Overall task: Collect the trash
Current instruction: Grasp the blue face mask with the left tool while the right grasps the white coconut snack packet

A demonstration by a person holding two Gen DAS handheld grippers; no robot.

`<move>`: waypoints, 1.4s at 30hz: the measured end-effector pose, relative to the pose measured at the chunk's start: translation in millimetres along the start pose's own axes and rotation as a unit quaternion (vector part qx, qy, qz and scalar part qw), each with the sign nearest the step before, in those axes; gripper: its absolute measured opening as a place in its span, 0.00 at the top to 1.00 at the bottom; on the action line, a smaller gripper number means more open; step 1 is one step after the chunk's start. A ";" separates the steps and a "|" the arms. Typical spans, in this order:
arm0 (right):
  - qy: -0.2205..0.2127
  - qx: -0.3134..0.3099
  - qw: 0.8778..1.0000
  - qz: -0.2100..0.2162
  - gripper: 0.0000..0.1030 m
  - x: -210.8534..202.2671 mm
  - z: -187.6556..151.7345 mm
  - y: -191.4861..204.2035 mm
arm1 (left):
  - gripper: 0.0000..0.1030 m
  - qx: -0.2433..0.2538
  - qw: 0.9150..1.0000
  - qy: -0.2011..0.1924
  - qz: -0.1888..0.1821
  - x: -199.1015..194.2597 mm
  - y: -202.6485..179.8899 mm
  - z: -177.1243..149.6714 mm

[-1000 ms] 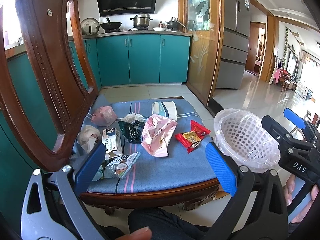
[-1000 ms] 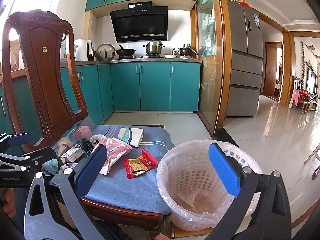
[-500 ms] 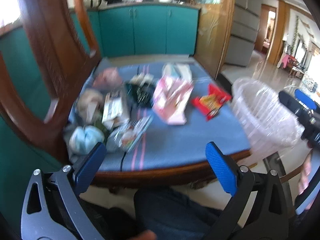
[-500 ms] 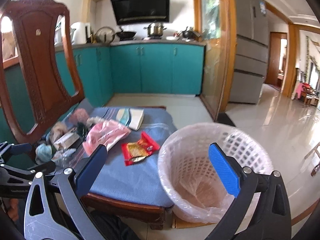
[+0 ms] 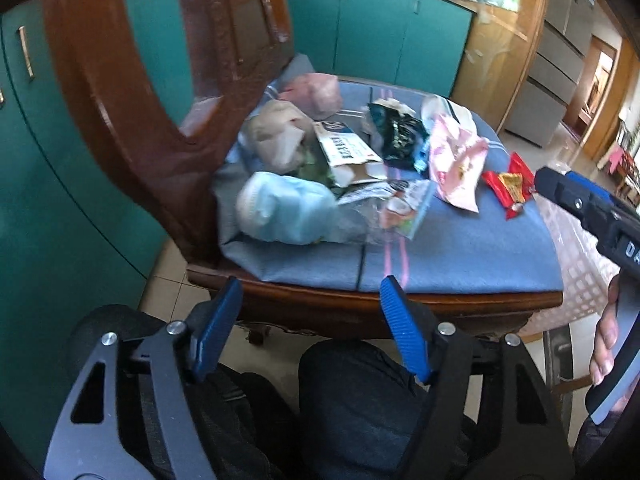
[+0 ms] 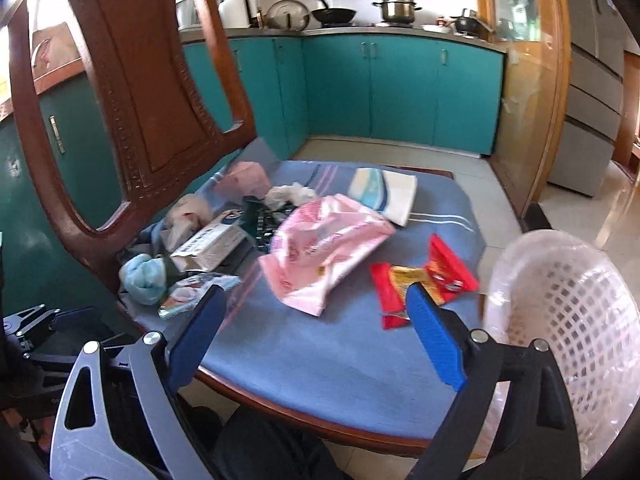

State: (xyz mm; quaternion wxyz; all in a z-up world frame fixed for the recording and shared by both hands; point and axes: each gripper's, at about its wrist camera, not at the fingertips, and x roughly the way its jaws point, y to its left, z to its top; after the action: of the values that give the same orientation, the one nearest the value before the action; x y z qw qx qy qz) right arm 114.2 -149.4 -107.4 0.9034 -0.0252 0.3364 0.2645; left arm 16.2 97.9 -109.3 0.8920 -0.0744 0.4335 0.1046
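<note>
Left wrist view: the left gripper (image 5: 310, 324) is spread but closing on nothing (just air). The trash pile (image 5: 340, 168) lies on the chair's blue cushion (image 5: 460, 256) at 12 o'clock.

Right wrist view: the right gripper (image 6: 316, 338) is spread, closing, empty. The red wrapper (image 6: 420, 280) is at 1 o'clock, the white basket (image 6: 568, 304) at 3.

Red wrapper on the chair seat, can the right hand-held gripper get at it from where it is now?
Probably yes. The red wrapper lies alone on the blue cloth just ahead of the right hand-held gripper, whose empty jaws are closing; nothing lies between.
</note>
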 end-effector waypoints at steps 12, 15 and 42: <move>0.035 -0.042 0.996 0.066 0.12 45.8 11.3 54.8 | 0.18 -0.010 1.000 0.007 0.016 -5.7 15.9 -7.0; 0.043 -0.056 0.995 0.070 0.12 55.4 15.5 68.5 | 0.18 -0.022 1.000 0.009 0.020 -9.1 27.4 -11.3; 0.108 -0.118 0.987 0.034 0.12 100.7 8.9 109.1 | 0.14 -0.048 0.999 -0.020 -0.009 -35.1 62.2 -24.2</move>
State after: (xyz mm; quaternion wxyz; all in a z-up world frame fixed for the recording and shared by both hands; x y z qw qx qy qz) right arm 129.3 -7.3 -148.6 0.8431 -0.1488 0.3990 0.3283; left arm -38.9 148.3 -99.1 0.8969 -0.1184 0.4092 0.1189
